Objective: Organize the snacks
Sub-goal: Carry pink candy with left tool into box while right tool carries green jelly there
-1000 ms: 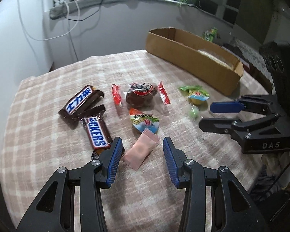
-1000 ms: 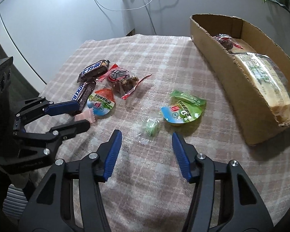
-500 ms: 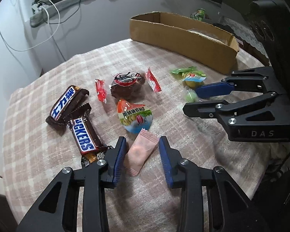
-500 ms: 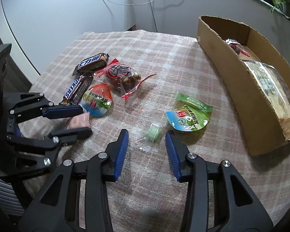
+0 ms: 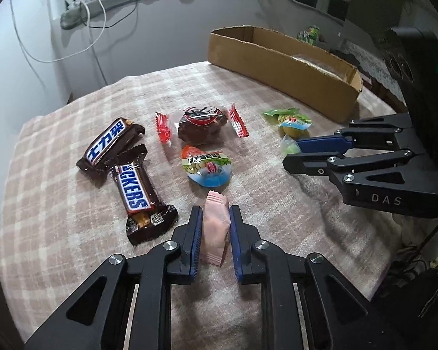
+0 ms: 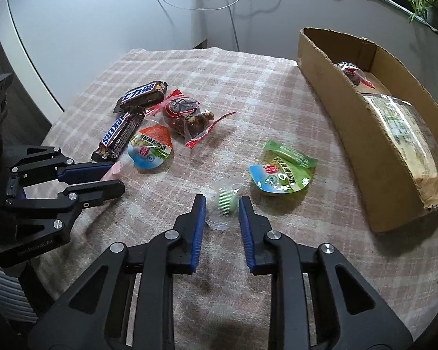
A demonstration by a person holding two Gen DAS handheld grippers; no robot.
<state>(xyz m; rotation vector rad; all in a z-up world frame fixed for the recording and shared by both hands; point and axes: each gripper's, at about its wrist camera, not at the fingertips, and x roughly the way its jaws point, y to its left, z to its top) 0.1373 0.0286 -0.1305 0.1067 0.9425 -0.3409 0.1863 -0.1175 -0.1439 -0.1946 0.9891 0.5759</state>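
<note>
My left gripper [image 5: 216, 214] is shut on a pink candy wrapper [image 5: 216, 227] lying on the checked cloth; it also shows in the right wrist view [image 6: 109, 173]. My right gripper [image 6: 220, 201] has its jaws close on either side of a small green candy in clear wrap [image 6: 226, 201], a narrow gap still showing. Two Snickers bars [image 5: 131, 186], a dark snack with red wrapper ends [image 5: 200, 124], a red-and-blue jelly cup [image 5: 208, 166] and a green jelly cup [image 6: 281, 172] lie on the cloth.
A long cardboard box [image 6: 373, 134] stands at the right, holding a wrapped bread pack [image 6: 406, 134] and a dark snack [image 6: 352, 73]. The table edge drops off at the left and front. A wall with cables is behind.
The left jaws closed onto the pink candy. The right gripper moved forward around the green candy and its jaws narrowed.
</note>
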